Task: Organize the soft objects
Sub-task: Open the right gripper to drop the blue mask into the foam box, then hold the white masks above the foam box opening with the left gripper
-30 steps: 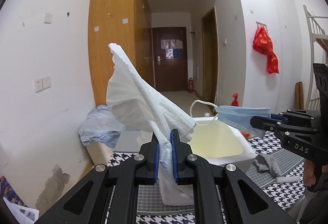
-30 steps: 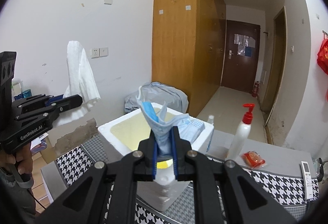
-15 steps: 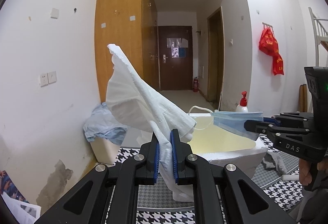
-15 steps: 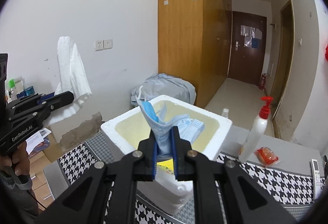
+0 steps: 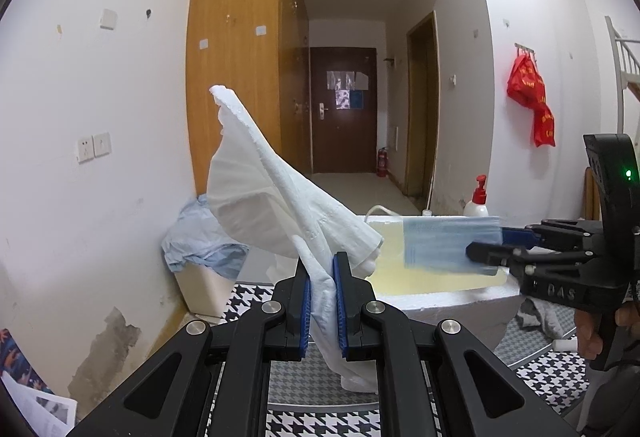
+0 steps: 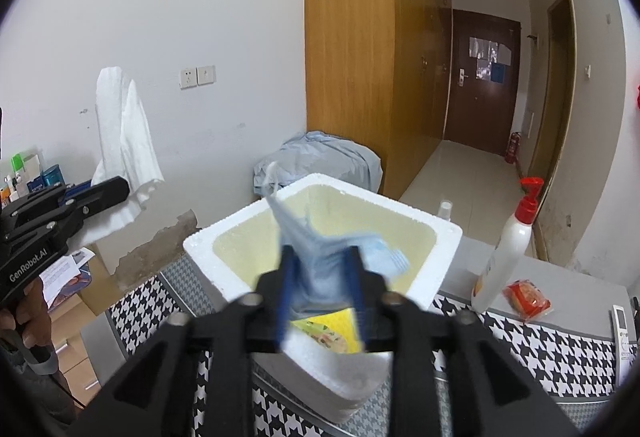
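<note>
Pinching a white tissue point(image 5: 280, 205) between closed pads, our left gripper point(image 5: 321, 307) holds it so most of the sheet stands above the jaws and a short tail hangs below them. Ahead of those jaws and slightly right sits the white foam box point(image 5: 448, 299). Our right gripper point(image 6: 320, 297) is blurred, its jaws parted wide; the blue face mask point(image 6: 316, 257) lies between them, and we cannot tell whether either pad touches it. Just beyond and beneath these jaws is the box's point(image 6: 320, 181) open top. A pump bottle point(image 6: 508, 253) stands right of them on the houndstooth cloth point(image 6: 532, 337).
</note>
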